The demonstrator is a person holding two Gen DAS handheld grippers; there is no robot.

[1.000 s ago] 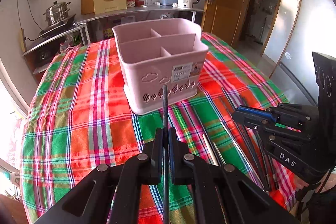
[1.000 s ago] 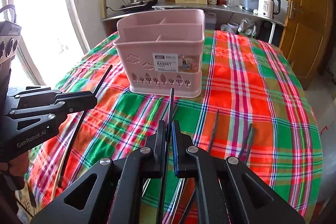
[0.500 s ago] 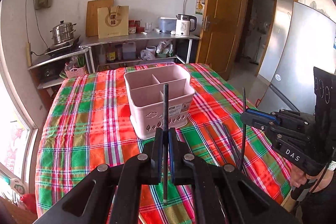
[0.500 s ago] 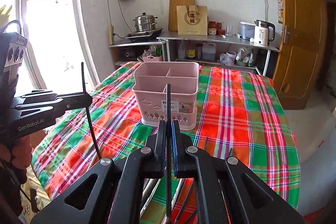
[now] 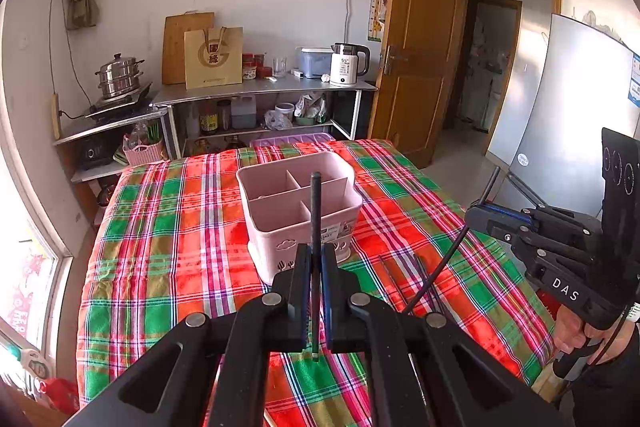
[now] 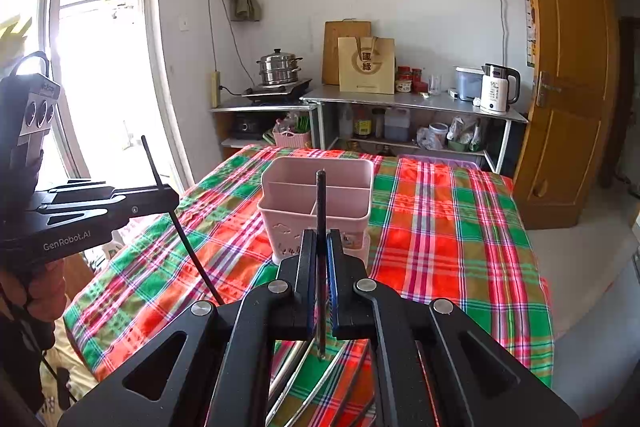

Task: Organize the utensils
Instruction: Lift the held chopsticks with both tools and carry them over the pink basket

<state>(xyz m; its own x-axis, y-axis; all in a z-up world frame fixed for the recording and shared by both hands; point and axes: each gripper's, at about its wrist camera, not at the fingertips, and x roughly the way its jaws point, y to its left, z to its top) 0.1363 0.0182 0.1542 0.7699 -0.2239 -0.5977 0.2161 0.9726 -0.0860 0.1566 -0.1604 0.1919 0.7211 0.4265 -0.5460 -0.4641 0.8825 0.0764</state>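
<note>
A pink utensil basket (image 5: 298,211) with several compartments stands on the plaid tablecloth; it also shows in the right wrist view (image 6: 316,205). My left gripper (image 5: 316,291) is shut on a black chopstick (image 5: 315,227), held upright well above the table, short of the basket. My right gripper (image 6: 320,283) is shut on another black chopstick (image 6: 320,227), also raised. Each gripper shows in the other's view: the right one (image 5: 480,215) at right, the left one (image 6: 160,193) at left.
Loose chopsticks lie on the cloth near the front edge (image 5: 404,275) and under my right gripper (image 6: 296,371). Behind the table stand a metal shelf (image 5: 256,91) with a kettle (image 5: 348,65) and a pot (image 5: 118,75). A wooden door (image 5: 420,59) is at right.
Both grippers have risen and pulled back from the basket, each carrying its chopstick off the table. The basket now looks smaller and farther away.
</note>
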